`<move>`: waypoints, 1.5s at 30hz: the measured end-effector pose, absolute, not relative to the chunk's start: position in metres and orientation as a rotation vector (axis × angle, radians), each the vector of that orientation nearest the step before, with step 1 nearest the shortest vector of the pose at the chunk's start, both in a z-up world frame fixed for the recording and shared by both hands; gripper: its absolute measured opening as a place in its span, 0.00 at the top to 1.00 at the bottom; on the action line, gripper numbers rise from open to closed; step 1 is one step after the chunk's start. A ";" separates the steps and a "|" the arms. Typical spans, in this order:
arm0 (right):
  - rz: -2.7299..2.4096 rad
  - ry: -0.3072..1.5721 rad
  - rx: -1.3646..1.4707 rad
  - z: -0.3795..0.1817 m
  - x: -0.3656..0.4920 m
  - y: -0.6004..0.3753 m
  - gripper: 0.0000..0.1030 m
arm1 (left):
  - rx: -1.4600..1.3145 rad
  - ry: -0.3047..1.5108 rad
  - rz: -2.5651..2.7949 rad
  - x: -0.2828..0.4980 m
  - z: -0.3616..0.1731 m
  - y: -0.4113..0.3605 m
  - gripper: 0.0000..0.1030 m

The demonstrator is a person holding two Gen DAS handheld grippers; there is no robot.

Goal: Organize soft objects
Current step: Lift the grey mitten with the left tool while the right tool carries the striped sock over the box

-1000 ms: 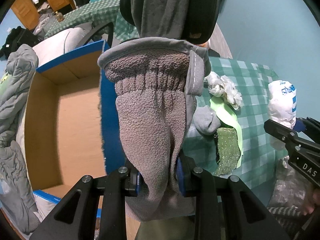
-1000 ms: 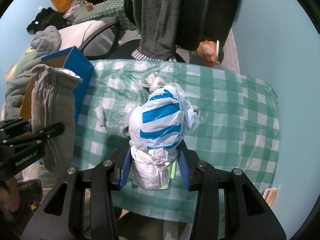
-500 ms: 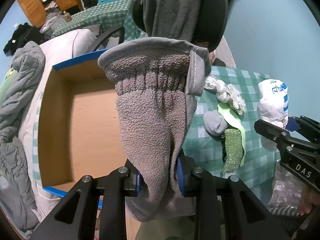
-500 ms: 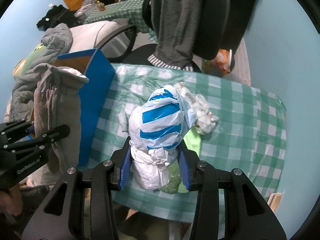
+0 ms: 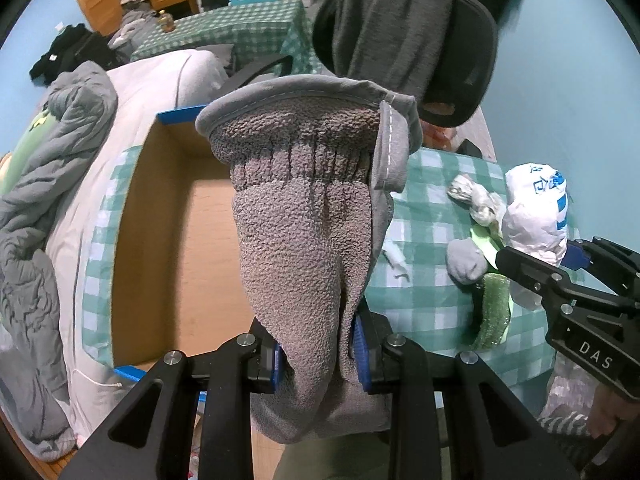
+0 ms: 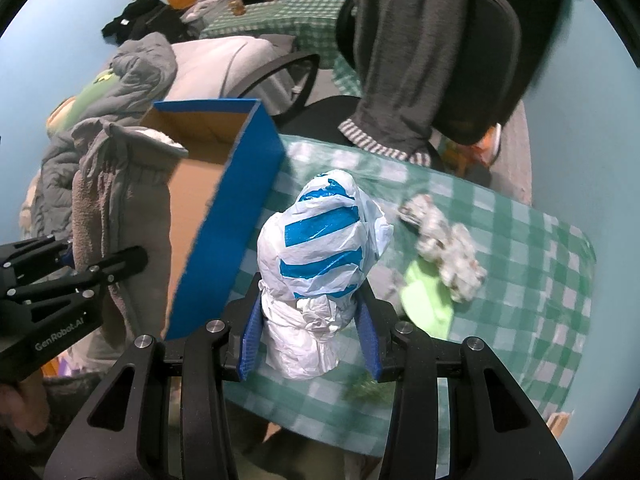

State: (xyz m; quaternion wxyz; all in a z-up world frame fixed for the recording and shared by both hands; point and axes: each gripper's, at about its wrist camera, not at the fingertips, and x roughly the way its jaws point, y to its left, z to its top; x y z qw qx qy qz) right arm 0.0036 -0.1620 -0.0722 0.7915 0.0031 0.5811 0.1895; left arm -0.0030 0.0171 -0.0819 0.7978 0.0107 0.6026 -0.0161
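Black hand-held gripper [image 6: 308,344], blue pads [image 6: 249,340], silver screws

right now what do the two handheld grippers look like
Both are matte black angular frames with silver screws and blue ribbed pads. The left gripper reads "GenRobot.AI" in white on its side, the right gripper "DAS". A grey striped sleeve shows behind the right one.

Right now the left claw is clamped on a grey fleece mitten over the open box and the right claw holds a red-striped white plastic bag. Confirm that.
One detail is wrong: the stripes on the white plastic bag in the right claw are blue, as the right wrist view shows. The left claw does clamp the grey fleece mitten over the open box.
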 end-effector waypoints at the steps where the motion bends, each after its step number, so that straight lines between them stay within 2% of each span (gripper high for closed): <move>1: 0.414 1.250 0.004 -0.071 0.005 -0.158 0.60 | 0.019 1.293 -0.027 -0.003 -0.082 0.022 0.73; 21: 0.528 1.240 -0.052 -0.068 0.029 -0.070 0.60 | -0.019 1.289 0.063 0.006 -0.084 0.093 0.73; 41: 0.593 1.308 -0.054 -0.089 0.039 -0.002 0.60 | -0.023 1.345 0.082 0.012 -0.115 0.136 0.73; 44: 0.597 1.312 -0.059 -0.091 0.039 0.003 0.60 | -0.025 1.356 0.078 0.013 -0.118 0.139 0.69; 45: 0.596 1.311 -0.060 -0.092 0.039 0.005 0.60 | -0.021 1.360 0.079 0.013 -0.119 0.139 0.65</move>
